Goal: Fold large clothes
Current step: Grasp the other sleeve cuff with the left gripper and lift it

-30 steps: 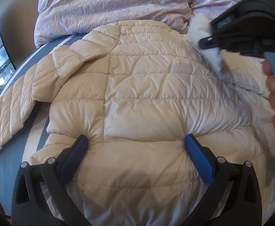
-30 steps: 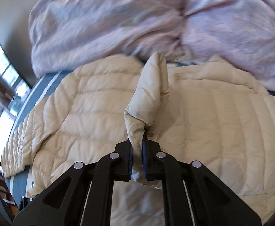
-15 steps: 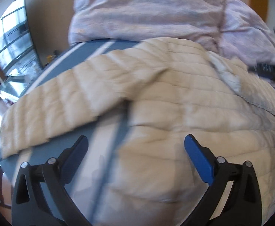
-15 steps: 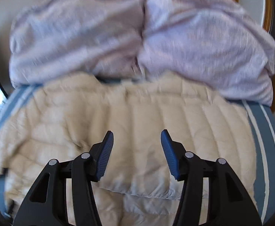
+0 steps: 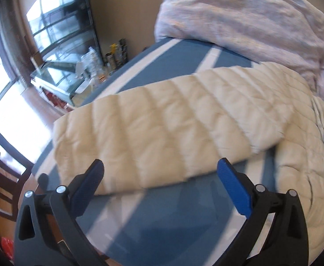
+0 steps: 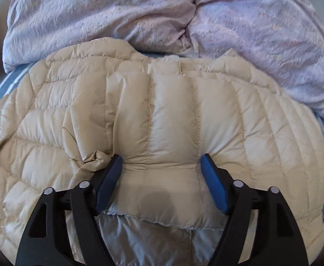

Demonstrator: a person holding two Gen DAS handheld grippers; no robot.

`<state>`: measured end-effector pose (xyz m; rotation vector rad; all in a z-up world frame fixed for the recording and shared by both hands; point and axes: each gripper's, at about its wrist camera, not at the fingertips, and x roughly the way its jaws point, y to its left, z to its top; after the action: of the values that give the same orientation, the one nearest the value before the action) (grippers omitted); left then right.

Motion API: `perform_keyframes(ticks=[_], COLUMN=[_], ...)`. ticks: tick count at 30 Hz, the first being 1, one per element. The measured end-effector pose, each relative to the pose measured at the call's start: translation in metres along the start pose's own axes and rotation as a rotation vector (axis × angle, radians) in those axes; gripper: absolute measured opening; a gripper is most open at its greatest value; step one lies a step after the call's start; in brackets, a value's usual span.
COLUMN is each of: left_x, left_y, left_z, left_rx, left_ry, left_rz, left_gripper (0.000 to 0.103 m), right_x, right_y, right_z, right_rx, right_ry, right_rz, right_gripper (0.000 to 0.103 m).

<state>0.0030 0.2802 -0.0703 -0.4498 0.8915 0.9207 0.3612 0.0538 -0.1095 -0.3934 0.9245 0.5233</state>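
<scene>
Now the right gripper (image 6: 161, 166) presses its spread, opening fingers (image 6: 213, 186) down into the cream puffer jacket (image 6: 173, 119), a folded-over panel bulging between them but not pinched. Meanwhile the left gripper (image 5: 161, 177) hangs wide open and empty, the jacket's outstretched sleeve (image 5: 162, 133) lying just ahead of its fingers (image 5: 234, 188) on the blue striped bed (image 5: 162, 217), a lilac duvet (image 6: 139, 11) bunched beyond.

Cream quilted puffer jacket (image 6: 173, 119) spread on bed, sleeve (image 5: 162, 137) apparently outstretched
</scene>
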Motion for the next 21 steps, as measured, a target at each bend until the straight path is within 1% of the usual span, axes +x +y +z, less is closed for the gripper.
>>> perform_keyframes(ticks=[6,8,9,10,12,15,18,21], left_x=[0.001,0.002,0.003,0.004,0.007,0.011,0.016,0.022], left_y=[0.053,0.071,0.078,0.084,0.097,0.103,0.105,0.104], left_z=[0.005,0.005,0.004,0.003,0.001,-0.005,-0.007,-0.008], left_rx=[-0.095,-0.138,-0.156,-0.169,-0.204,-0.231,-0.248,-0.258], left_ry=[0.021,0.033,0.042,0.05,0.078,0.107,0.121,0.132], left_rz=[0.057,0.066,0.068,0.069,0.065,0.065,0.072,0.062], left_gripper=[0.101,0.099,0.095,0.088,0.079,0.071,0.066,0.057], right_x=[0.003,0.004,0.004,0.005,0.004,0.003,0.003,0.002], right_y=[-0.008,-0.009,-0.009,-0.008,-0.008,-0.008,-0.008,-0.008], right_z=[0.005,0.006,0.006,0.006,0.006,0.004,0.003,0.003], right_rx=[0.007,0.004,0.002,0.001,0.001,-0.003,-0.005,-0.005], right_ry=[0.033,0.036,0.035,0.035,0.034,0.037,0.036,0.033], right_rz=[0.024,0.028,0.027,0.027,0.028,0.032,0.036,0.037], right_gripper=[0.086,0.086,0.086,0.086,0.086,0.086,0.087,0.087])
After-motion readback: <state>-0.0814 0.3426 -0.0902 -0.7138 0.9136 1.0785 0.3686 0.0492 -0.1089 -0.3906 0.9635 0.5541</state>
